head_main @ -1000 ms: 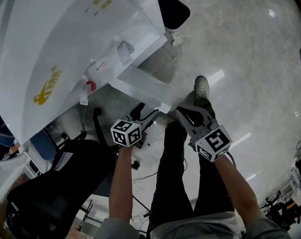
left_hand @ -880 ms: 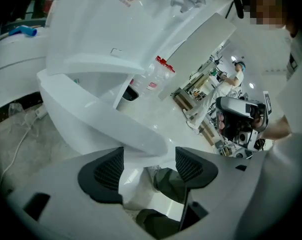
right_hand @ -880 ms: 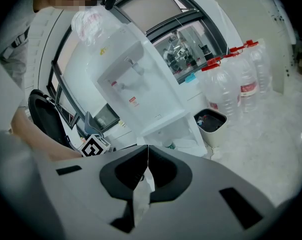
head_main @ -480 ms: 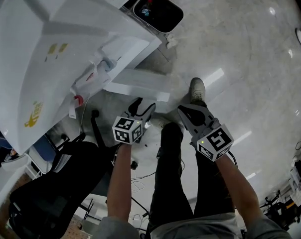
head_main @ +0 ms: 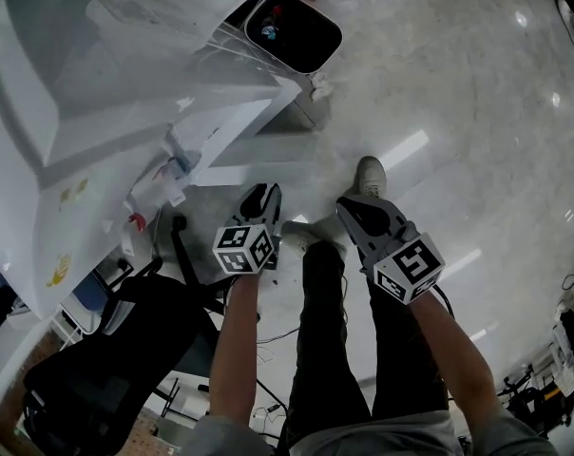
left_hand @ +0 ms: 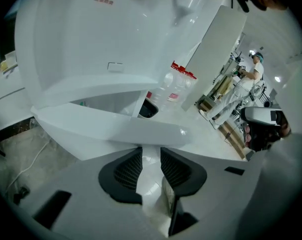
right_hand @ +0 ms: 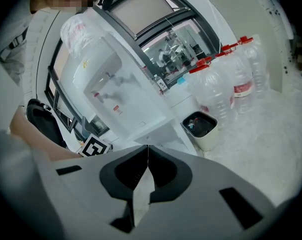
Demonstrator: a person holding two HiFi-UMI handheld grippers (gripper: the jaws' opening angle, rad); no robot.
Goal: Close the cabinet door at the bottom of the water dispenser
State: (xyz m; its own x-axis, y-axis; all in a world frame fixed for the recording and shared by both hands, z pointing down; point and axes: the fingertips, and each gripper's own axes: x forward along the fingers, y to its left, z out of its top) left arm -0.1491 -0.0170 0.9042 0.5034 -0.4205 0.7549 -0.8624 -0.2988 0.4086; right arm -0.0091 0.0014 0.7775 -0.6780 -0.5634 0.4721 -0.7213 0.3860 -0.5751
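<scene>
Standing at left, the water dispenser (head_main: 87,84) has its bottom cabinet door (head_main: 263,150) swung open. The left gripper (head_main: 261,198) has advanced toward the door's edge over the past second. Its jaws have just narrowed to a slit with nothing between them, probably readied for a push. The right gripper (head_main: 358,212) hangs beside it, jaws pressed together and empty. Closing has not begun.

I'm standing in what looks like an office or a lab workspace. A polished stone floor (head_main: 477,84) throws back strips of ceiling light, and a black swivel chair (head_main: 116,345) stands at my left. A white water dispenser (right_hand: 116,94) has spare red-capped water bottles (right_hand: 233,79) and a waste bin (right_hand: 201,126) near it. Dark-framed glass partitions (right_hand: 176,39) stand behind, and a loose cable (left_hand: 28,166) trails over the floor.
</scene>
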